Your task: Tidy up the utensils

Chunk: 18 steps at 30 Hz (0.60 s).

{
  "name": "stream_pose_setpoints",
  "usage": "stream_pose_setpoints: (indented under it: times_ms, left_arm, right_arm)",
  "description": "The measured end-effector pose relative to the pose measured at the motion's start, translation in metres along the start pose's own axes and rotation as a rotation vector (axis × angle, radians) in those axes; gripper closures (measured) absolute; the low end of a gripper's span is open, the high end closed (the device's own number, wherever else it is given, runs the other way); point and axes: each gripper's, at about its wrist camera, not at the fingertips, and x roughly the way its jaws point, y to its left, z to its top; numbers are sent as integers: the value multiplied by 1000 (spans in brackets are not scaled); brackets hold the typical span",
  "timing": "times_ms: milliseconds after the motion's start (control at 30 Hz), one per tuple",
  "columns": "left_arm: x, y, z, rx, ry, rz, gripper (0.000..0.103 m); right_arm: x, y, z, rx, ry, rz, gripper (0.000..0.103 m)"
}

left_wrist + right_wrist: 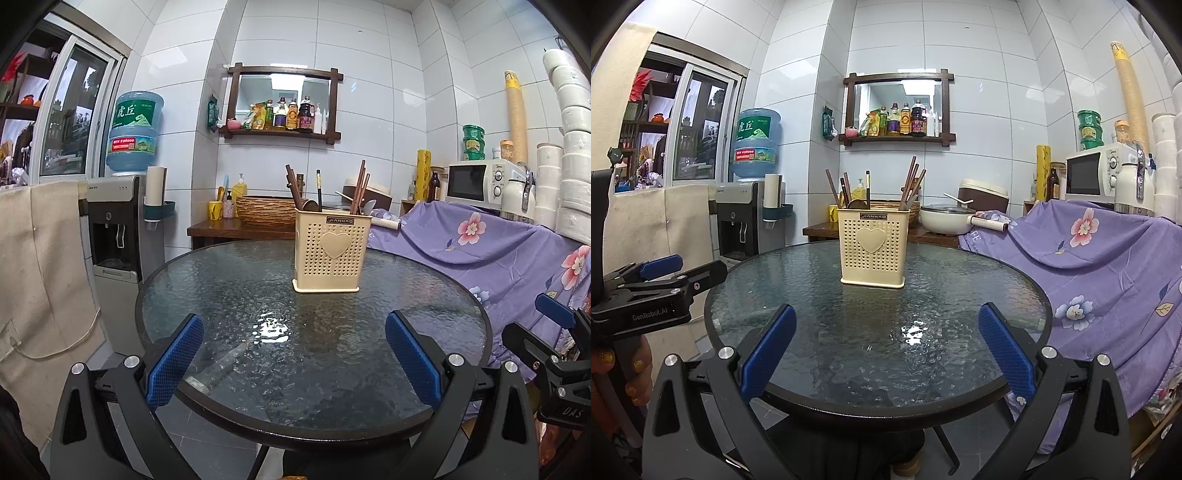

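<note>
A cream perforated utensil holder [331,252] with a heart on its front stands upright on the far half of the round glass table [236,280]. It holds several brown chopsticks [360,188] and a spoon. The holder also shows in the right wrist view [873,246]. My left gripper [294,341] is open and empty over the near table edge. My right gripper [887,338] is open and empty over the near edge too. Each gripper shows at the side of the other's view, the right one [554,332] and the left one [661,277].
A purple floral cloth [491,251] covers furniture right of the table, with a microwave [480,182] behind. A water dispenser [118,225] stands at the left. A wooden side table with a woven basket [266,210] and a white pot [945,219] stands behind.
</note>
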Motion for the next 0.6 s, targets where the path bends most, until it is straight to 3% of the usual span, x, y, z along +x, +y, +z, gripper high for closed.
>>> stream_pose_setpoints:
  times_ms: [600]
  left_arm:
    - [-1, -2, 1, 2, 1, -5, 6]
  right_arm:
    - [0, 1, 0, 1, 0, -3, 6]
